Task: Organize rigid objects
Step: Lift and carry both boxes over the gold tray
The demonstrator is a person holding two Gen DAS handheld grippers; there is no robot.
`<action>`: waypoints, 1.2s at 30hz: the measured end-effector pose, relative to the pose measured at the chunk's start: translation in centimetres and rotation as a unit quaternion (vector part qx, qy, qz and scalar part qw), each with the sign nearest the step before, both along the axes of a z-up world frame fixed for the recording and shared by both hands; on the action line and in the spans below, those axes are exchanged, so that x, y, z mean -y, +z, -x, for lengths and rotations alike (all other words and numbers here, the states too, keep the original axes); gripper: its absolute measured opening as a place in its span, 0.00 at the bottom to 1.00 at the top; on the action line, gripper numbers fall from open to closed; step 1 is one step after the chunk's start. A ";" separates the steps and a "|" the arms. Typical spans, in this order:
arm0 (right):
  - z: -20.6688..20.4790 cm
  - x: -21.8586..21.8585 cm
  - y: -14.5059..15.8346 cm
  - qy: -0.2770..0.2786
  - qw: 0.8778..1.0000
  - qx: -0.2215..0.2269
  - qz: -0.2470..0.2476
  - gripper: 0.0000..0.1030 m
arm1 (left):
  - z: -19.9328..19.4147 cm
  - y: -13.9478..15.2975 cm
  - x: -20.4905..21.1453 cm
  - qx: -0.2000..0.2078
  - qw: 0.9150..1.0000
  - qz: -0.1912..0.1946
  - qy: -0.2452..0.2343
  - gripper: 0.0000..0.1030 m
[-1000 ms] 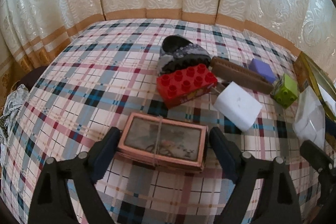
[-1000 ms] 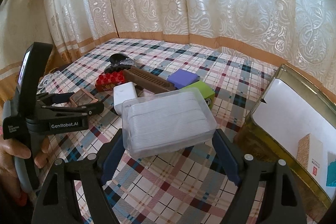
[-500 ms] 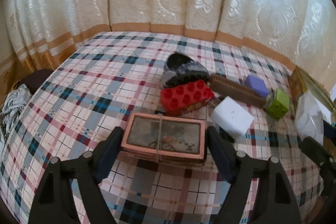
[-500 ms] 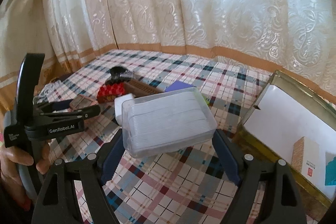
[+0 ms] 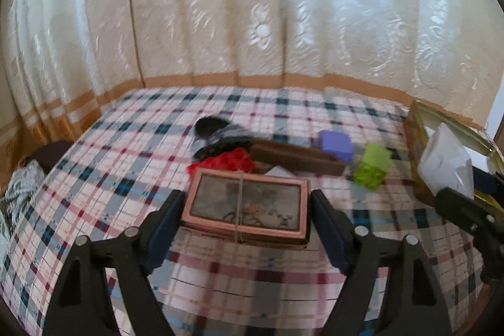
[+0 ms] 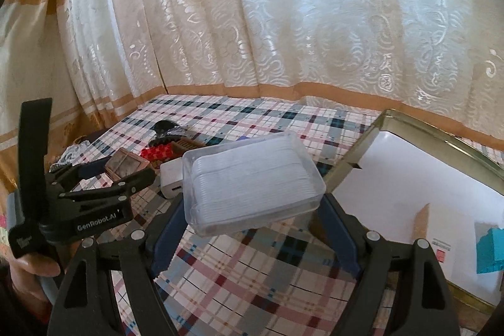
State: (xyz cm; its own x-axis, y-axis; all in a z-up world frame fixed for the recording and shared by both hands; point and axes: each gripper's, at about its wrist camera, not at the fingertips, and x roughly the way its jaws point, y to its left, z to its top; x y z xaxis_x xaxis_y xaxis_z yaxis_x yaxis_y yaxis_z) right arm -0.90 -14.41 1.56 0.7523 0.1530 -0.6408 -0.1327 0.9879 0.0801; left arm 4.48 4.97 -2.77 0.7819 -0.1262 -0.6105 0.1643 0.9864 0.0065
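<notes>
A pink-framed flat box (image 5: 245,197) tied with string hangs just above the plaid cloth, and my left gripper (image 5: 247,210) is shut on its two short ends. In the right wrist view the same box (image 6: 126,161) shows between the left gripper's fingers (image 6: 138,178). My right gripper (image 6: 253,203) is shut on a clear plastic box (image 6: 252,181) of white pieces, held tilted above the cloth beside the gold tin (image 6: 409,128). That clear box (image 5: 444,166) also shows at the right edge of the left wrist view.
On the cloth lie a red brick (image 5: 226,161), a brown comb-like bar (image 5: 296,158), a purple cube (image 5: 335,144), a green brick (image 5: 373,167), a white block (image 6: 171,178) and a dark slipper (image 5: 214,131). The tin holds a tan box and a teal box. Curtains ring the far side.
The left jaws closed onto the pink box, then lifted it off the cloth. The right gripper rose with the clear box, still gripped.
</notes>
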 end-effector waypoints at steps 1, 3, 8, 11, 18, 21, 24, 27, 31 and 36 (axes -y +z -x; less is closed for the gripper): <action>0.2 0.3 0.2 -0.002 1.000 0.003 0.001 0.81 | 0.2 0.2 0.3 0.006 1.000 0.000 -0.002 0.78; 0.5 0.9 0.3 -0.007 1.000 0.007 0.003 0.81 | 0.6 0.7 0.7 0.018 1.000 0.007 -0.004 0.78; 1.1 2.4 0.8 -0.021 1.000 0.015 0.001 0.81 | 1.1 0.9 2.2 0.020 1.000 0.019 -0.011 0.78; 1.5 3.1 1.2 -0.024 1.000 0.020 -0.003 0.81 | 1.4 0.9 3.2 0.018 1.000 0.018 -0.014 0.78; 2.7 5.0 2.1 -0.031 0.999 0.036 -0.011 0.81 | 2.1 1.8 5.6 0.027 0.998 0.044 -0.026 0.78; 3.0 6.0 2.3 -0.042 0.998 0.039 -0.010 0.81 | 2.4 2.1 6.9 0.032 0.998 0.042 -0.035 0.78; 3.3 7.0 2.4 -0.053 0.998 0.041 -0.004 0.81 | 2.7 2.4 8.0 0.036 0.997 0.044 -0.043 0.78; 3.5 8.1 2.7 -0.063 0.997 0.045 -0.006 0.81 | 2.7 2.7 9.0 0.036 0.997 0.052 -0.050 0.78; 4.0 9.8 3.2 -0.082 0.995 0.052 -0.004 0.81 | 2.9 2.9 10.6 0.036 0.996 0.055 -0.063 0.78; 4.4 11.8 3.4 -0.103 0.993 0.054 -0.003 0.81 | 3.2 3.1 12.6 0.040 0.995 0.049 -0.073 0.78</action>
State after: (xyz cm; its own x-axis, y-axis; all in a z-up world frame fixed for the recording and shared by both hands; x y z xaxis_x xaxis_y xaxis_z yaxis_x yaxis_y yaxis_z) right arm -5.31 -26.23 4.94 0.8319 -0.0088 -0.5549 0.0650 0.9945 0.0817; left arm 1.25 -7.65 0.31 0.7964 -0.2972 -0.5267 0.3079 0.9489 -0.0699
